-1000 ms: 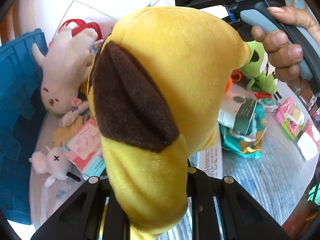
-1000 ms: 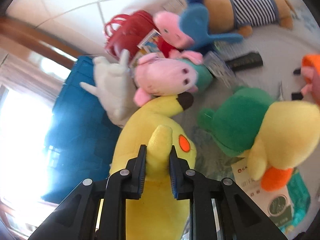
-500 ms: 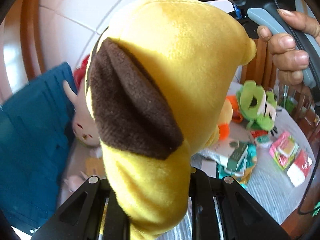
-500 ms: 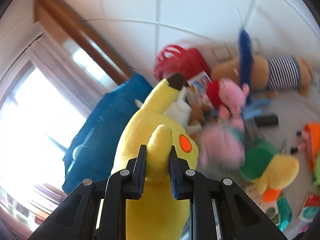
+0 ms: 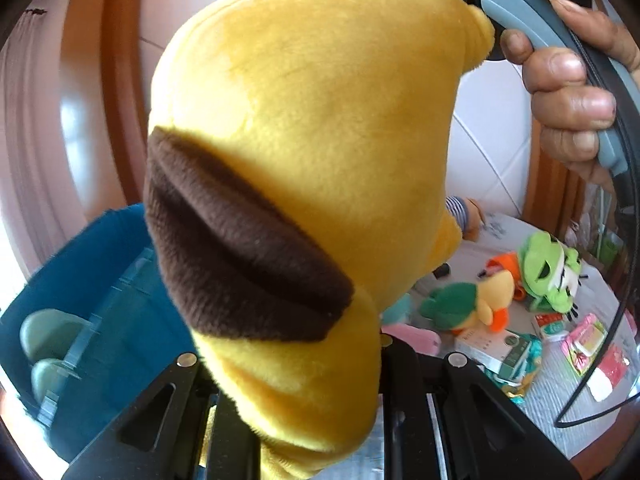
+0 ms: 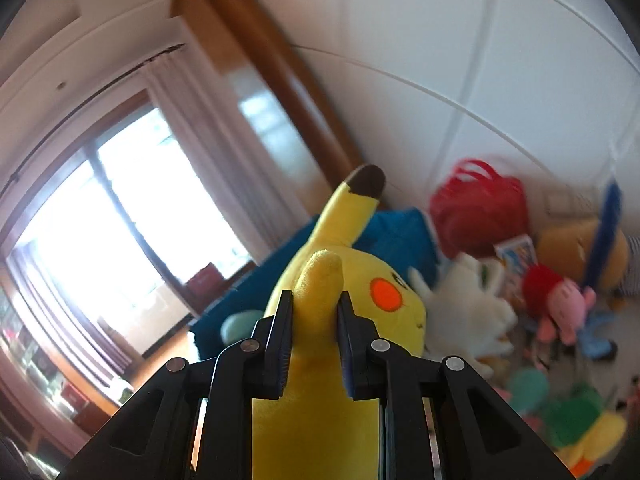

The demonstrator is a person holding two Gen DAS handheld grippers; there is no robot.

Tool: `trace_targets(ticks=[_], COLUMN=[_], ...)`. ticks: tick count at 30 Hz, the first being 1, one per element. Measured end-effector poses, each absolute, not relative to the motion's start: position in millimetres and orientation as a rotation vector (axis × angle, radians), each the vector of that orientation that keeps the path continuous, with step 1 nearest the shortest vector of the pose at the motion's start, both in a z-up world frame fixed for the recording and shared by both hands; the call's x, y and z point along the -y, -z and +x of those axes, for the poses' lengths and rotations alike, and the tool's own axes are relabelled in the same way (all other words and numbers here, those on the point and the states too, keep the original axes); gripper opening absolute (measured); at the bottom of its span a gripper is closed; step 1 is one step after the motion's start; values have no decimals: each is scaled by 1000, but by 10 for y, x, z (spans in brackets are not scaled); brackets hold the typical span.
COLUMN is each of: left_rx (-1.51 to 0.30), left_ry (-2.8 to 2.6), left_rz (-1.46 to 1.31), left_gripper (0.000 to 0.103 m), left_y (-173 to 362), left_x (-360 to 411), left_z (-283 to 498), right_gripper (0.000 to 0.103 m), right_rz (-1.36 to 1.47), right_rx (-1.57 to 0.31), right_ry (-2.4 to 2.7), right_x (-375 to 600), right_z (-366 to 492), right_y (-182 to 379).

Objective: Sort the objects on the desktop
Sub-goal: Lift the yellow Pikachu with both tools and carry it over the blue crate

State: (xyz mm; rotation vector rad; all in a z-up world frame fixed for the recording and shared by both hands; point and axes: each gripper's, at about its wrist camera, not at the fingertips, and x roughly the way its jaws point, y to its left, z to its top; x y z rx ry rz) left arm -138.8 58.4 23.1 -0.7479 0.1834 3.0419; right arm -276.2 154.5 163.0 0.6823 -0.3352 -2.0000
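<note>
1. Filling most of your left wrist view, the yellow Pikachu plush [image 5: 320, 128] hangs above the table [image 5: 560, 384], its brown-striped back close to the lens.
2. Your left gripper [image 5: 296, 364] is clamped on the plush's lower end, which bulges between the two black fingers [image 5: 188, 392] and covers their tips.
3. Your right gripper [image 6: 314, 320] is closed on a small yellow limb of the same plush, the limb standing up between the blue-edged pads [image 6: 280, 340], its tip poking past them.
4. Beyond the right fingers, the orange cheek and black-tipped ear point toward the blue crate [image 6: 400, 232].
5. Your right hand [image 5: 568, 96], seen from the left camera, wraps a grey handle at the plush's upper corner.
6. Below lie a green frog plush [image 5: 548, 272], a green-and-yellow duck plush [image 5: 468, 304], snack packets [image 5: 584, 340] and a red basket [image 6: 480, 208].
</note>
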Motion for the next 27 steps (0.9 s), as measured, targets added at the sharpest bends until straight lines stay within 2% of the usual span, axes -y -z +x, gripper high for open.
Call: trace_targets(ticks=[12, 18, 27], left_rx=[-218, -229, -235], left_ry=[-3085, -3102, -3107], left_rz=[-762, -895, -1082], left_gripper=[17, 17, 18], left_y=[-1234, -1276, -991], left_x=[829, 1494, 2108], left_z=[-1191, -1400, -1817], right_gripper=[20, 20, 20], right_rz=[578, 603, 714], right_rx=[345, 350, 305], right_ry=[1926, 1962, 2031], right_x=[-77, 663, 1475], right_z=[-2632, -2672, -3023], right_y=[-2506, -2559, -2373])
